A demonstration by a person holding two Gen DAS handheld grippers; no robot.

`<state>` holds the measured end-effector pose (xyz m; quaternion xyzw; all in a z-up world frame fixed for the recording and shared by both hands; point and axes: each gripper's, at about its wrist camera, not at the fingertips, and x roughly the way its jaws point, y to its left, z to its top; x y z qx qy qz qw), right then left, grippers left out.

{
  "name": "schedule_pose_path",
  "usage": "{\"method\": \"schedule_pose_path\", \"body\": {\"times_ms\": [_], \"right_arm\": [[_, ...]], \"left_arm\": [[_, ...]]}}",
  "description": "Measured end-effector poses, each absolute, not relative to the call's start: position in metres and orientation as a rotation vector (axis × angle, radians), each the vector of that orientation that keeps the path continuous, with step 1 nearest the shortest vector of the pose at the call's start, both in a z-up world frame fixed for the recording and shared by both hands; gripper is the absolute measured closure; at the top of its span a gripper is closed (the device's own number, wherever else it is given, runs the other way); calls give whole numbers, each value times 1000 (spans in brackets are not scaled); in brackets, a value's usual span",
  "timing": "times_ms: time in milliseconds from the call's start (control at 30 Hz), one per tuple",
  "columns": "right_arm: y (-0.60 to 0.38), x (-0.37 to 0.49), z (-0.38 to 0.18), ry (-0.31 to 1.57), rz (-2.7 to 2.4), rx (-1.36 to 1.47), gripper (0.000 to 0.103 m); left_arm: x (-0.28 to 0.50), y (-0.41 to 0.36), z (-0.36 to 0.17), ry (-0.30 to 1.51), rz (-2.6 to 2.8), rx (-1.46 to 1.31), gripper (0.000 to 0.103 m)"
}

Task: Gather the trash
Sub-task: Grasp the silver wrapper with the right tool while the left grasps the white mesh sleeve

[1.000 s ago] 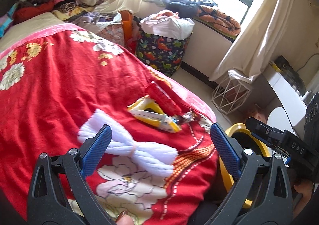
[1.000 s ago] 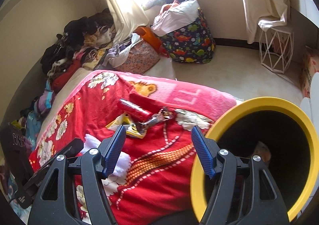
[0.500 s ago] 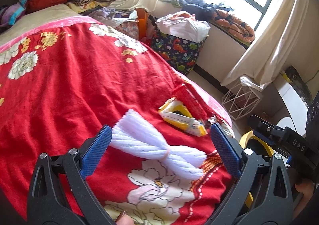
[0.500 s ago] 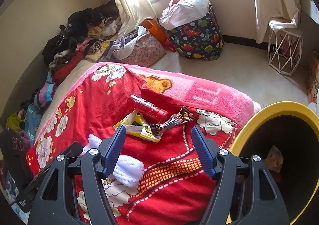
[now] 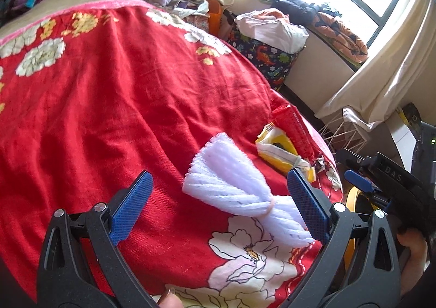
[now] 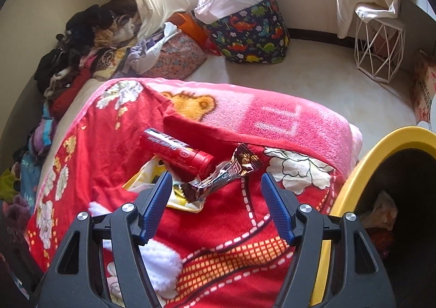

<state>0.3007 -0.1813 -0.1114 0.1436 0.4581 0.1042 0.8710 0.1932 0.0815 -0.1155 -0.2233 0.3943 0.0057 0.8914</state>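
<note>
Step in hand looked like the approach to pick up, nothing grabbed yet. Right tongs stood apart and empty, hovering just over the brown snack wrapper on the bed's red blanket. The wrapper lay touching the cap end of the red tube, partly on top of the yellow packet. The tube itself rested across the packet's far side. The white fluffy bundle, tied in the middle, lay on the blanket beside the packet, away from the bed edge.

Left tongs were also apart and empty, poised over the white bundle, with the right pad close beside its tied waist.

The yellow bin stood off the bed edge, near the wrapper, with some crumpled trash already inside.

Next move, as I judged it: lower the right tongs so the wrapper sat between the pads, close on its middle, then swing over to the bin. The wrapper was thin and crinkly, so a shallow pinch could slip or drag the packet along. Whether the white bundle counted as trash, I couldn't tell.
</note>
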Motion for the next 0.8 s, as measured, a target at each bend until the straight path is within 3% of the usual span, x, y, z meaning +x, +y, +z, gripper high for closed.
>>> {"method": "schedule_pose_path", "body": {"times_ms": [300, 500, 567, 800], "right_arm": [[-183, 324, -138, 1030, 191, 375, 50], [-186, 330, -153, 1074, 219, 435, 68], [-186, 328, -152, 1074, 233, 434, 80], [-189, 315, -148, 1065, 258, 444, 84]], "left_arm": [[200, 82, -128, 846, -3, -492, 22], [205, 81, -132, 855, -16, -505, 32], [206, 81, -133, 856, -23, -511, 36], [207, 77, -133, 861, -44, -524, 53]]}}
